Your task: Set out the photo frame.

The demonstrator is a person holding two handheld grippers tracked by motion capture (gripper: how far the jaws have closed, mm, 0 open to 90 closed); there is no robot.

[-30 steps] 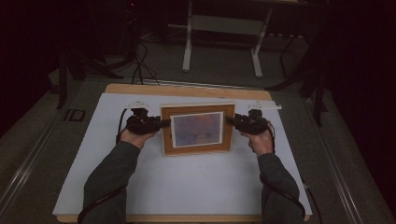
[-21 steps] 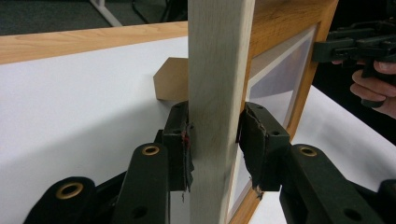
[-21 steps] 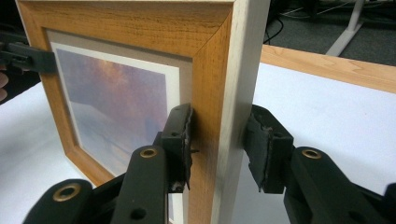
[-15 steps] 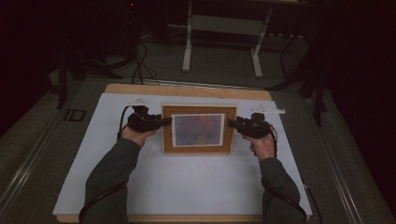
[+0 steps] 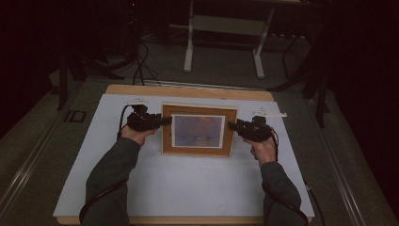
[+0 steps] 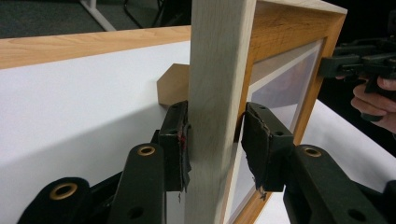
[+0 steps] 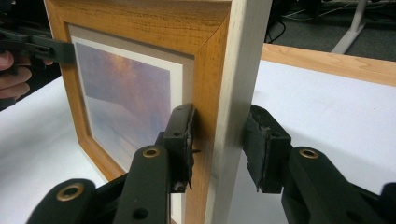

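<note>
A wooden picture frame (image 5: 197, 108) with a sunset print stands on edge on the white sheet, its brown easel back (image 6: 173, 85) showing behind it. My left gripper (image 5: 164, 121) straddles the frame's left side (image 6: 219, 70). Its jaws have just been opening: one pad still lies against the wood and the other stands a sliver off. My right gripper (image 5: 233, 126) clamps the frame's right side (image 7: 233, 70) with both pads on the wood. The left gripper view shows the right gripper (image 6: 355, 60) across the frame. The right gripper view shows the left gripper (image 7: 37, 46).
The white sheet (image 5: 188, 188) covers a wooden table whose bare far edge (image 5: 188, 92) shows behind the frame. A small white object (image 5: 270, 114) lies beyond the right hand. Table legs and cables stand on the dark floor beyond.
The frame has squared up and shifted slightly right. My right hand has dropped a little toward me. The left hand has hardly moved.
</note>
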